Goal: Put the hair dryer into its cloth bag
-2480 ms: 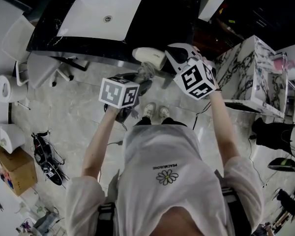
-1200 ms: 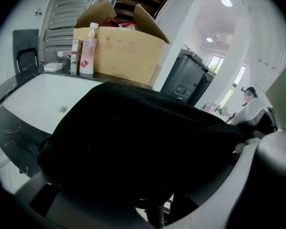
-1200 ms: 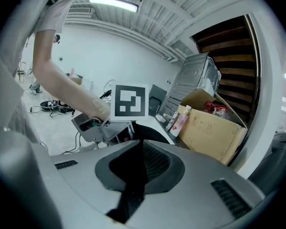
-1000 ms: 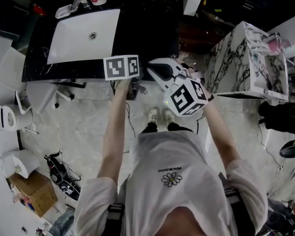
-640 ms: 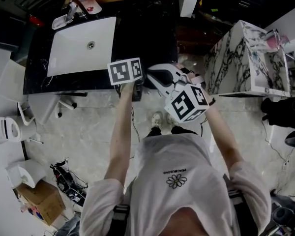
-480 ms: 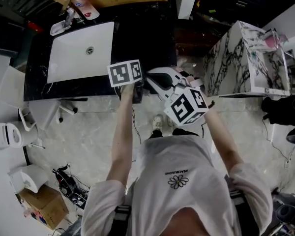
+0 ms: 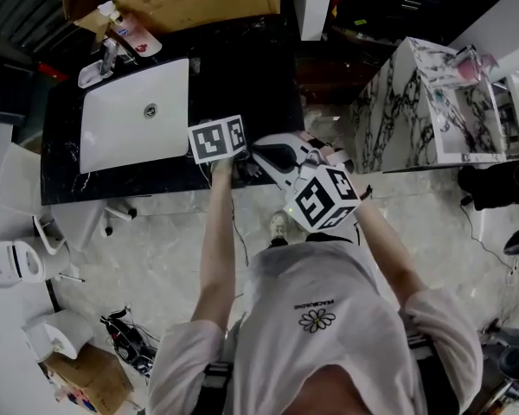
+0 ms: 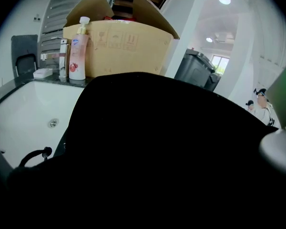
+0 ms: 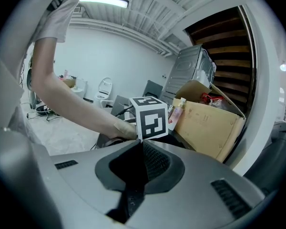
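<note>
The fingers of your right gripper (image 9: 141, 144) are pressed tight together. A thin dark strip sits low in the crack between them, but I cannot tell what it is.

Your left gripper (image 7: 216, 138) is just to the left of it, very close. Its fingers are all covered by the black bag (image 8: 157, 151). So I cannot tell if they pinch the bag or stand loose.

The bag is at that gripper, over the near edge of the black counter (image 7: 268, 67). It is just right of the white sink (image 7: 112, 128). I cannot pick out the hair dryer in any view.

At the far side of the counter stands a brown box (image 8: 124, 46) with its flaps up. A pink bottle (image 8: 78, 51) stands by the box's left end, behind the sink.
</note>
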Available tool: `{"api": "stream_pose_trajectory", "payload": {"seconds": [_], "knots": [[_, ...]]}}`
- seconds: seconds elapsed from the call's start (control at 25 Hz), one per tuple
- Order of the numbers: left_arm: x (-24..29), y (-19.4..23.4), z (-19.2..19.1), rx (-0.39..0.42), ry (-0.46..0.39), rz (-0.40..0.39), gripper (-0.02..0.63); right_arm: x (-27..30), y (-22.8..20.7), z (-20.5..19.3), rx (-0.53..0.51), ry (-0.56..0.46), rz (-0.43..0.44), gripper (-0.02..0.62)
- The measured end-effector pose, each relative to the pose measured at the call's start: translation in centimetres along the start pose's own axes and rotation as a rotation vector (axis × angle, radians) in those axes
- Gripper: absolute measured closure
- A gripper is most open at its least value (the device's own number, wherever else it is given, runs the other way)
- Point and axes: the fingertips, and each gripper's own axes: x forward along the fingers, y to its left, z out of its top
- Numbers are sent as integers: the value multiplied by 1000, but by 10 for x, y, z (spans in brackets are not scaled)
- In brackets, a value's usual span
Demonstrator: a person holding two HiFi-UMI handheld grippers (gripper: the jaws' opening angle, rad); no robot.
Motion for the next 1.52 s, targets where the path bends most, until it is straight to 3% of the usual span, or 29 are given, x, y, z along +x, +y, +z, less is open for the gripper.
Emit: {"api": "stream_pose_trajectory", "payload": {"seconds": [0.16,0.44,0.68,0.96,1.52], "knots": [[-2,-3,3,-19,-35,-23,356,0,0,1,15,-7,11,571],[-26,3,7,-85,-202,-6,311,0,4,2,12,-18,13,571],[-71,21,-5,-128,-363,98,313,2,12,2,-19,-4,11,571],[-107,38,-30,-154,-399,176,313,10,32,-12,-100,56,27,571],[-153,54,-68,-215,-403,260,331,32,58,-36,-106,119,78,571]]}}
